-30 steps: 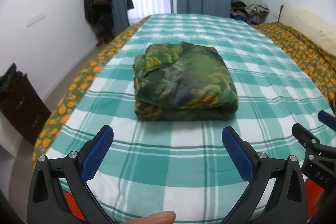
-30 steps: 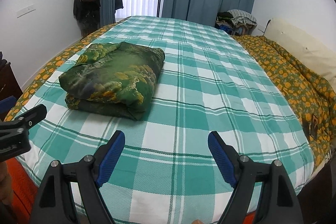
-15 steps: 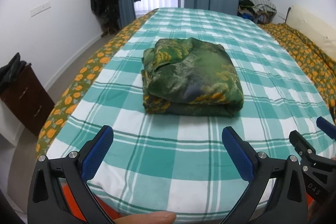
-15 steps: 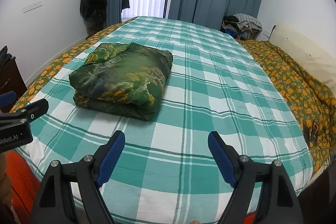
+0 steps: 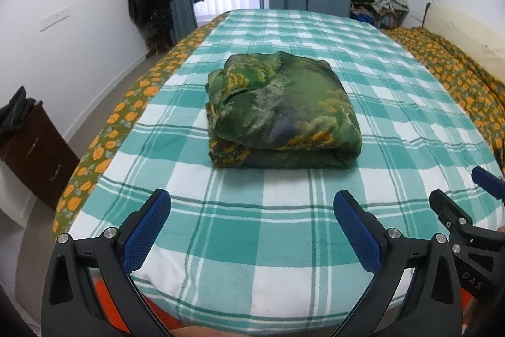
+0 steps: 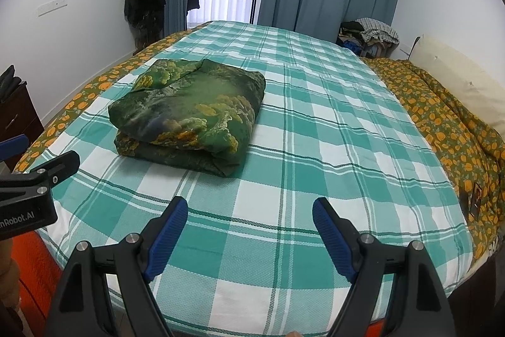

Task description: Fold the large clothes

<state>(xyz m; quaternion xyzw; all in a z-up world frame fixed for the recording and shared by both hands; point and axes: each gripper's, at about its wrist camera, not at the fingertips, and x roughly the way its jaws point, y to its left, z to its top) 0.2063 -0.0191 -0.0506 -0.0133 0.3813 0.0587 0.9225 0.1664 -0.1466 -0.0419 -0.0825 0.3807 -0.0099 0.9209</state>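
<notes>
From my left wrist view, the left gripper (image 5: 252, 218) hangs over the near edge of the bed (image 5: 284, 229), its 2 blue-padded jaws spread wide with only checked sheet showing between them. Nothing is held. The folded green garment (image 5: 282, 112) lies on the sheet well beyond the fingertips, roughly centred on the gap between the jaws and apart from both. It sits as a thick, squarish bundle. Its rounded fold edge faces me, its looser layered edges show at the left side, and its long axis runs about across the picture, parallel to the near bed edge. At the lower right, part of the right gripper (image 5: 467, 229) reaches in, beside my left one and also short of the garment.

From my right wrist view, the right gripper (image 6: 249, 218) also stands wide open, jaws empty, over the sheet near the bed's edge. Here the garment (image 6: 192, 119) lies ahead and to the left of the jaws, clear of the left pad (image 6: 167, 236) and not between the 2 pads. Its long axis runs on a slant, from the near left up toward the far right, with the thick fold edge turned toward me. The left gripper's body (image 6: 31, 195) enters at the left edge, near the bed's corner and not touching the bundle. An orange-flowered quilt (image 6: 442, 128) lies along the bed's right side.
</notes>
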